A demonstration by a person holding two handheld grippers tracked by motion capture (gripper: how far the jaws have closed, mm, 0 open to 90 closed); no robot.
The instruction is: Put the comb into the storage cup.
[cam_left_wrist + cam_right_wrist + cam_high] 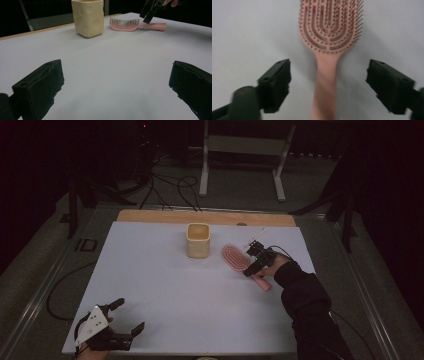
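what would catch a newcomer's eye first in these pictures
The pink hairbrush lies bristles up on the white table, right of centre, with the right claw open astride its handle, not touching it. Just left of the brush stands a cream cup. The left claw sits open at the table's near left corner.

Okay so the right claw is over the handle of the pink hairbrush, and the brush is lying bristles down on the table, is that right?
Not quite. The right claw is over the handle of the pink hairbrush, but the brush lies bristles up on the table, not down. The right gripper view shows the bristles pointing toward the camera, and the left gripper view shows them standing up.
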